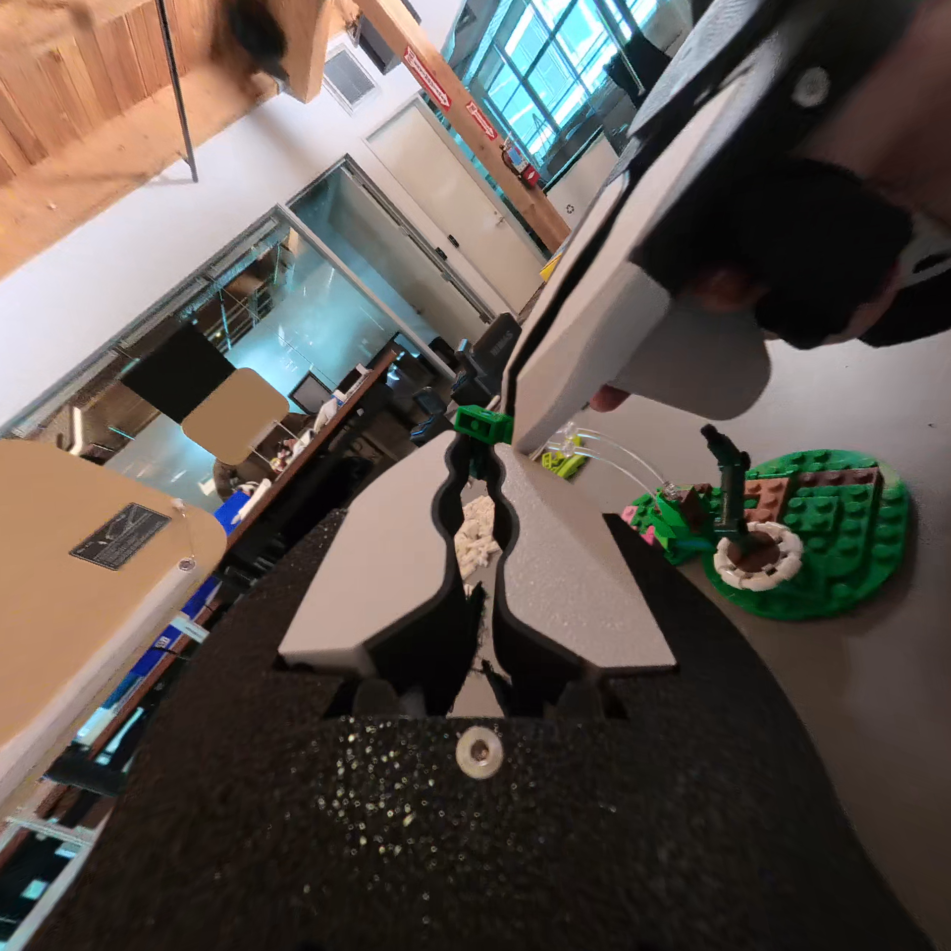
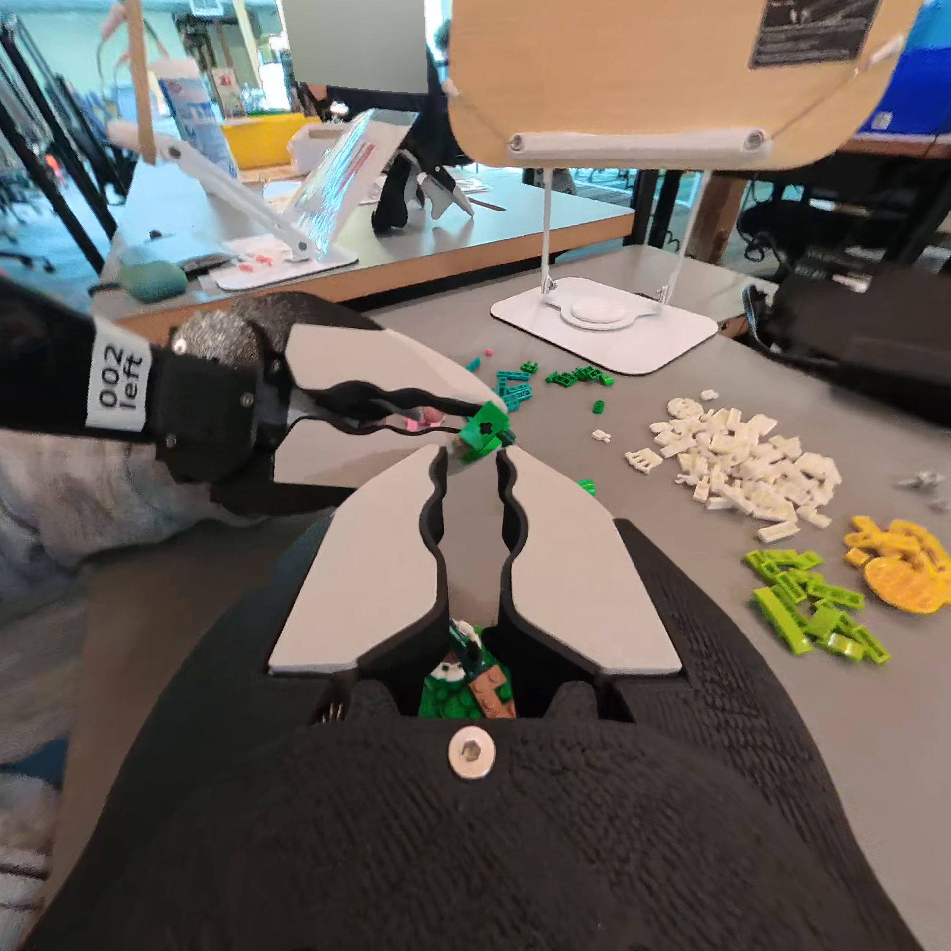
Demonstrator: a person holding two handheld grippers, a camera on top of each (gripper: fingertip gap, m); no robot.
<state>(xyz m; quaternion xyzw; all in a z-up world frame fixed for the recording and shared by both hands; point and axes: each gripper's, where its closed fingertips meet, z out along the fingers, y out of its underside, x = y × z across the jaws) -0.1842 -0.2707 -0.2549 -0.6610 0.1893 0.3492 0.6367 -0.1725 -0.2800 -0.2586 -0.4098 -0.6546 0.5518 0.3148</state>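
My left gripper (image 1: 476, 443) is shut on a small green brick (image 1: 483, 424) with a dark green piece under it, held at the fingertips above the grey table. The right wrist view shows the same: the left gripper (image 2: 476, 419) reaches in from the left with the green brick (image 2: 486, 424) clamped between its pads. My right gripper (image 2: 471, 455) is open just below the brick, its tips on either side of the brick's lower end and not pressing on it. One finger (image 1: 561, 370) of the right gripper stands against the brick's right end.
A round green baseplate model (image 1: 833, 540) with a dark stalk (image 1: 728, 478) sits under the right gripper. Piles of white (image 2: 746, 463), lime (image 2: 808, 602), yellow (image 2: 905, 566) and green and teal pieces (image 2: 520, 386) lie on the table. A white stand base (image 2: 607, 329) and a black bag (image 2: 864, 339) stand behind.
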